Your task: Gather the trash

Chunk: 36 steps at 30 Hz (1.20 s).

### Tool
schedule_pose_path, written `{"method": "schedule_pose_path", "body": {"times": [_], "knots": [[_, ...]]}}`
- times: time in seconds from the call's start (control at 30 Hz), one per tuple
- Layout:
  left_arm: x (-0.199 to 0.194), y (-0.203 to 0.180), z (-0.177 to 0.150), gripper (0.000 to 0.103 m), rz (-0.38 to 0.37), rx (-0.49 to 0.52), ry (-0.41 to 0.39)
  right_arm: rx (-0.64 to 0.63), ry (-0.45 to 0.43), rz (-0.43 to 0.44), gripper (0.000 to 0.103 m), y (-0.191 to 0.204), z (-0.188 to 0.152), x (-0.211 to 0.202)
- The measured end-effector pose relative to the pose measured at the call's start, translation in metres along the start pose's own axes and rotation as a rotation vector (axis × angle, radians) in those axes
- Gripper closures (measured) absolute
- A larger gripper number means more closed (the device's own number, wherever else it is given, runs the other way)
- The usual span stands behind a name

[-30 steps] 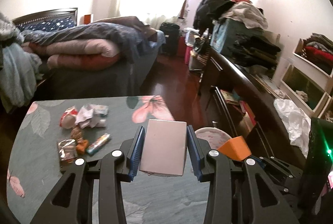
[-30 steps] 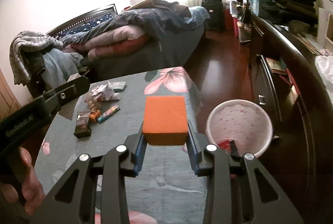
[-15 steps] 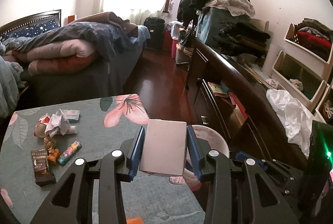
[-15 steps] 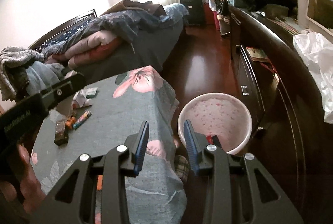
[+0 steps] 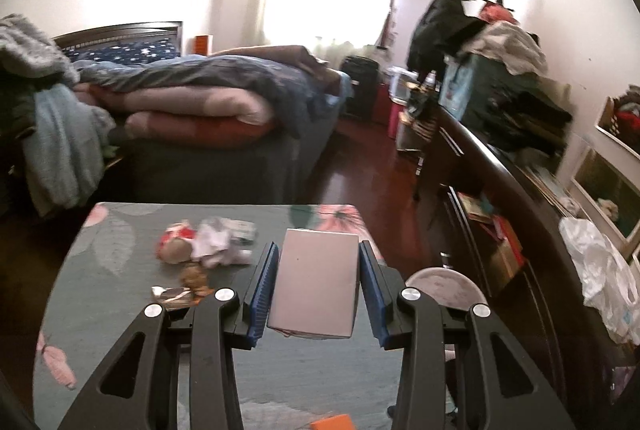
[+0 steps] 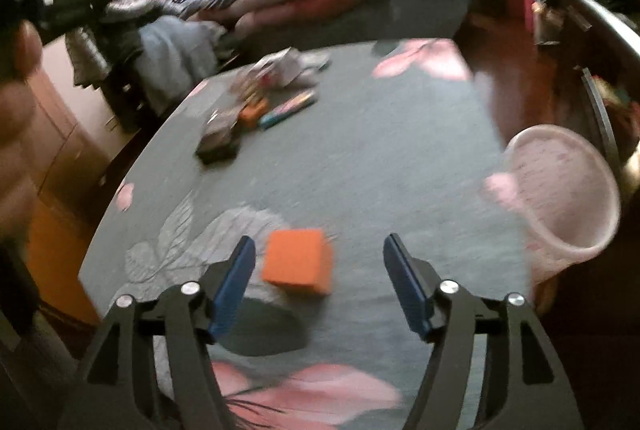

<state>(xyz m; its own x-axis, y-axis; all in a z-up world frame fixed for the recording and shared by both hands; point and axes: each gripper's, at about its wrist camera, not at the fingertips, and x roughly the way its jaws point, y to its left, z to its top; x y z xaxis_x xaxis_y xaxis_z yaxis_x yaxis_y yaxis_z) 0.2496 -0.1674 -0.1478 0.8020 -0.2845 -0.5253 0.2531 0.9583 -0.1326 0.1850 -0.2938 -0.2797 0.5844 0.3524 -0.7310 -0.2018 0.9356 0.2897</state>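
My left gripper [image 5: 316, 288] is shut on a pale pinkish-grey box [image 5: 316, 286], held above the grey flowered table [image 5: 120, 314]. My right gripper [image 6: 318, 278] is open and empty, just above the table, with an orange box [image 6: 299, 261] lying on the cloth between its fingers, nearer the left one. A heap of wrappers and crumpled paper [image 5: 208, 242] lies at the table's far left; it also shows in the right wrist view [image 6: 264, 90]. The pink bin [image 6: 560, 198] stands on the floor off the table's right edge, and its rim shows in the left wrist view [image 5: 444, 284].
A bed with piled quilts [image 5: 192, 102] stands beyond the table. A dark dresser [image 5: 512, 190] loaded with clothes runs along the right wall, with a white plastic bag [image 5: 604, 278] on it. The left gripper and hand [image 6: 24, 70] fill the right wrist view's upper left.
The right gripper lost the orange box, which now lies on the table, then swung back from the bin and opened wide over it. The left gripper turned left, still holding its box.
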Motion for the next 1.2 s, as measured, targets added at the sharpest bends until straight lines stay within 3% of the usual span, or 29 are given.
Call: {"method": "schedule_pose_path", "body": {"times": [0.1, 0.17, 0.2, 0.23, 0.63, 1.2], "knots": [[-0.005, 0.014, 0.0, 0.062, 0.015, -0.019, -0.004, -0.01, 0.025, -0.01, 0.03, 0.013, 0.0, 0.021], [-0.006, 0.018, -0.001, 0.062, 0.016, -0.023, -0.005, -0.024, 0.043, -0.024, 0.045, 0.017, 0.0, 0.031], [-0.005, 0.018, -0.001, 0.062, 0.015, -0.022, -0.004, -0.032, 0.065, -0.039, 0.062, 0.018, 0.0, 0.037], [-0.005, 0.018, -0.002, 0.062, 0.014, -0.021, -0.001, -0.033, 0.074, -0.043, 0.063, 0.016, -0.002, 0.038], [0.025, -0.022, -0.008, 0.062, -0.053, 0.035, 0.045, 0.07, -0.053, -0.106, 0.064, -0.036, 0.007, -0.012], [0.078, -0.124, -0.011, 0.062, -0.179, 0.188, 0.08, 0.249, -0.204, -0.239, 0.063, -0.145, 0.02, -0.072]]}}
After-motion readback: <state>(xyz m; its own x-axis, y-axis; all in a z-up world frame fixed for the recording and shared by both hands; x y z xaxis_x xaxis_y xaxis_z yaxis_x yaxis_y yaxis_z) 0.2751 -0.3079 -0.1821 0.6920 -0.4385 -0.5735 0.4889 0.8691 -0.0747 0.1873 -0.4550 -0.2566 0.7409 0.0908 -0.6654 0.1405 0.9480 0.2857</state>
